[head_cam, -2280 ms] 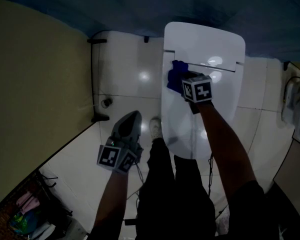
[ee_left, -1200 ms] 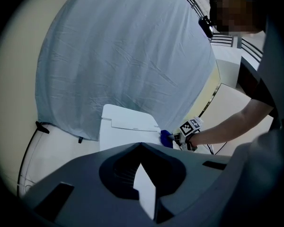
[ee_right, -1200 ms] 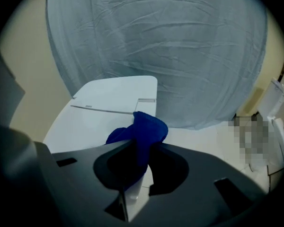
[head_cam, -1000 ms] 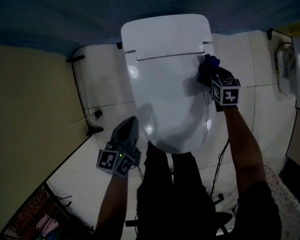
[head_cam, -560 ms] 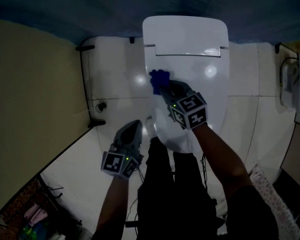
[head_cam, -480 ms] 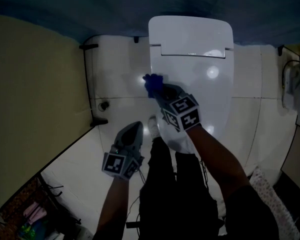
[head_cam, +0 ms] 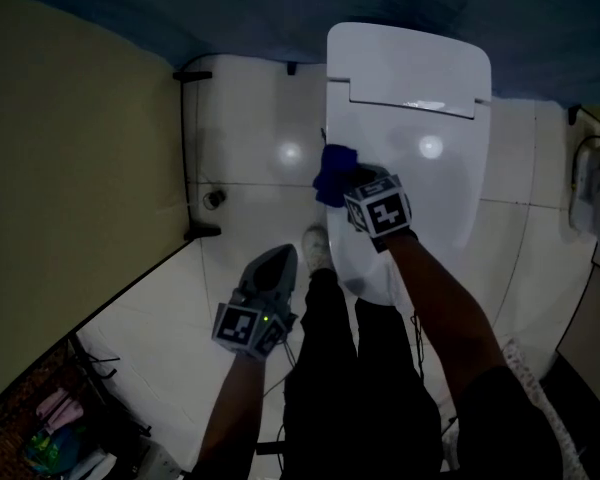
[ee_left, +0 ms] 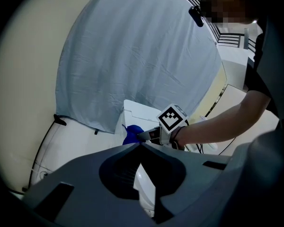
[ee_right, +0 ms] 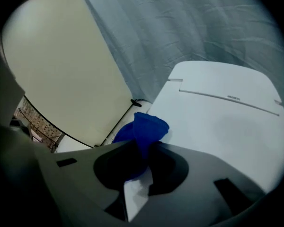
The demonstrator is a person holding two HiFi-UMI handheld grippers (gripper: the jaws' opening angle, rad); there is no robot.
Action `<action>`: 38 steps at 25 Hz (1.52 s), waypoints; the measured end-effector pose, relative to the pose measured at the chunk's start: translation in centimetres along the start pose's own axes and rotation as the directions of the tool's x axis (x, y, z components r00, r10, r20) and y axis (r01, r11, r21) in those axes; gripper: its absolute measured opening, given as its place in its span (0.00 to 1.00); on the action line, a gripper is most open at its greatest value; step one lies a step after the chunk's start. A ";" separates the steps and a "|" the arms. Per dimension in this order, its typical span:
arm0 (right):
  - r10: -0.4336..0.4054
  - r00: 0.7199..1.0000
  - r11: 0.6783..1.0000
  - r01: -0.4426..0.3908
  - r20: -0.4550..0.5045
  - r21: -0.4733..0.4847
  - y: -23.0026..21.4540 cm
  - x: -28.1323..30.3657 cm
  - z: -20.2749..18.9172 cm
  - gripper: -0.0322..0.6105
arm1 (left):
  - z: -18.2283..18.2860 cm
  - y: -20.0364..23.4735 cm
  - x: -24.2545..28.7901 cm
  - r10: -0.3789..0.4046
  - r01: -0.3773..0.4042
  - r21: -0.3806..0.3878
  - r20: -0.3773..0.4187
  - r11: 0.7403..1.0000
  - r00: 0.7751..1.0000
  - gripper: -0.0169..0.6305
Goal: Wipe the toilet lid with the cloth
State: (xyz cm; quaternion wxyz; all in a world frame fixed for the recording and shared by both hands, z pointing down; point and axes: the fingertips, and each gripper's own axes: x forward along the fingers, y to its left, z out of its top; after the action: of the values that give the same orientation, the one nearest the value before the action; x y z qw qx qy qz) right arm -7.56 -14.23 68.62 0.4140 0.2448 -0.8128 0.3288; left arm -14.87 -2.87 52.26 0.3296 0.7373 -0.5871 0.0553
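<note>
The crumpled blue cloth (head_cam: 332,172) is now at the left rim of the glossy white plastic toilet lid (head_cam: 420,118), about halfway along its length. A second ago it was far over on the right rim, up by the hinge. So that is a full sweep across the lid, and over the last half second it has only shuffled along that left edge. My read is that the back and middle have been covered and the front end nearest the person is what remains.

The lid itself is shut and smooth, and it throws back bright spots of light. A thin seam runs across its back end. No dirt or streaks show in this dim light.

The right gripper (head_cam: 350,186) has its jaws pinched tight on the cloth. The bunched fabric bulges out past the tips and part of it hangs just off the lid's left rim.

The left gripper (head_cam: 276,260) is well apart from the lid, down to its front left over the white tiled floor (head_cam: 250,158). Its jaws are closed tip to tip on nothing. Behind the lid hangs a pale blue-grey sheet (ee_left: 132,56).
</note>
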 end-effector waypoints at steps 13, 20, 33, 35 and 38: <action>-0.080 0.997 0.993 0.079 0.001 0.087 -9.4 -5.5 -5.4 0.15 | -0.6 -4.4 3.5 -0.091 0.093 0.041 -0.051 0.995 0.995 0.01; -0.145 0.989 0.981 0.145 -0.006 0.131 -14.2 -8.9 -8.7 0.15 | -1.9 -6.6 4.9 -0.121 0.126 0.053 -0.088 0.991 0.989 0.01; -0.282 0.959 0.949 0.283 -0.027 0.137 -22.5 -14.9 -13.4 0.15 | -3.1 -9.2 5.4 -0.129 0.138 0.076 -0.109 0.988 0.986 0.01; -0.302 0.953 0.944 0.303 -0.030 0.132 -23.3 -15.5 -14.0 0.15 | -3.0 -9.2 5.1 -0.117 0.125 0.077 -0.108 0.989 0.987 0.01; -0.334 0.942 0.932 0.337 -0.043 0.136 -24.4 -16.3 -14.7 0.15 | -3.2 -9.2 4.5 -0.093 0.100 0.072 -0.094 0.992 0.991 0.01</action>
State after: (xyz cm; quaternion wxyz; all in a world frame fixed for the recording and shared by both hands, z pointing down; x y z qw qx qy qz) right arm 25.15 -17.54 69.60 0.4535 0.4053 -0.7296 0.3126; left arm -4.20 -4.00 52.99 0.3297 0.7737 -0.5326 0.0951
